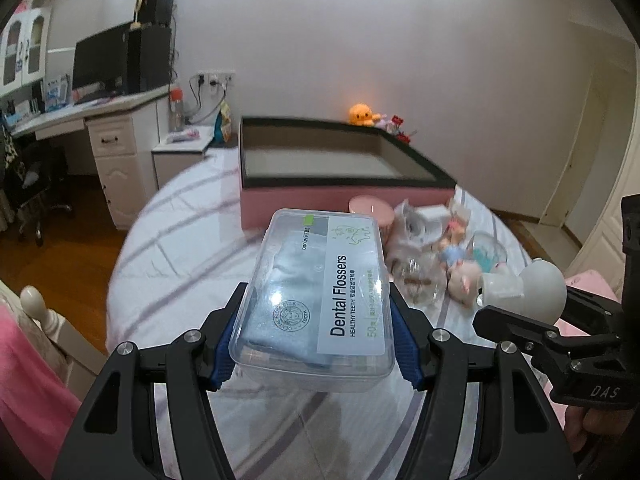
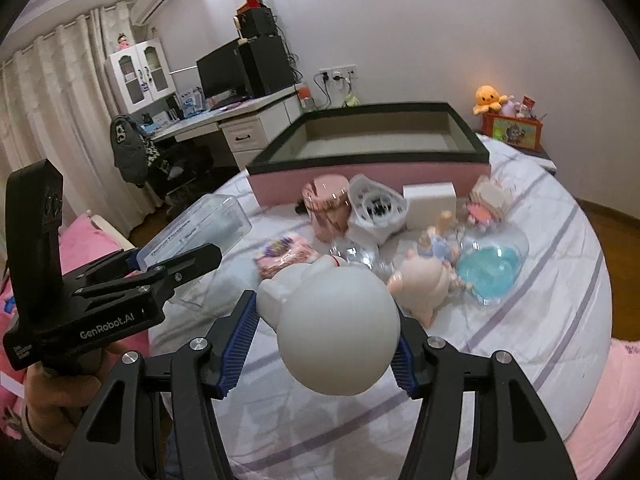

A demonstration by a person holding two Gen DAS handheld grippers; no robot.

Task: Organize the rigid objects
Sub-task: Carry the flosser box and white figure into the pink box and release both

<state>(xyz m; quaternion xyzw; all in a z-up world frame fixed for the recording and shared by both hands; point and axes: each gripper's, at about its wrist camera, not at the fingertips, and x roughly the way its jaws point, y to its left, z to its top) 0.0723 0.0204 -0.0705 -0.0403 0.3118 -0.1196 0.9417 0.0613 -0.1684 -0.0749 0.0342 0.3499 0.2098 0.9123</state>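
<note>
My left gripper (image 1: 316, 336) is shut on a clear dental flossers box (image 1: 316, 292) and holds it above the striped bed. It also shows in the right wrist view (image 2: 200, 228). My right gripper (image 2: 324, 340) is shut on a white round-headed figurine (image 2: 336, 328), also seen at the right of the left wrist view (image 1: 532, 288). A pink storage box with a black rim (image 1: 340, 196) (image 2: 372, 176) stands open and empty behind a pile of toys.
On the bed lie a pink cup (image 2: 326, 204), a white box (image 2: 430, 204), a pig doll (image 2: 424, 284), a clear blue globe (image 2: 490, 268) and small dolls. A desk (image 2: 224, 120) stands at left, a nightstand with an orange plush (image 2: 488, 98) at right.
</note>
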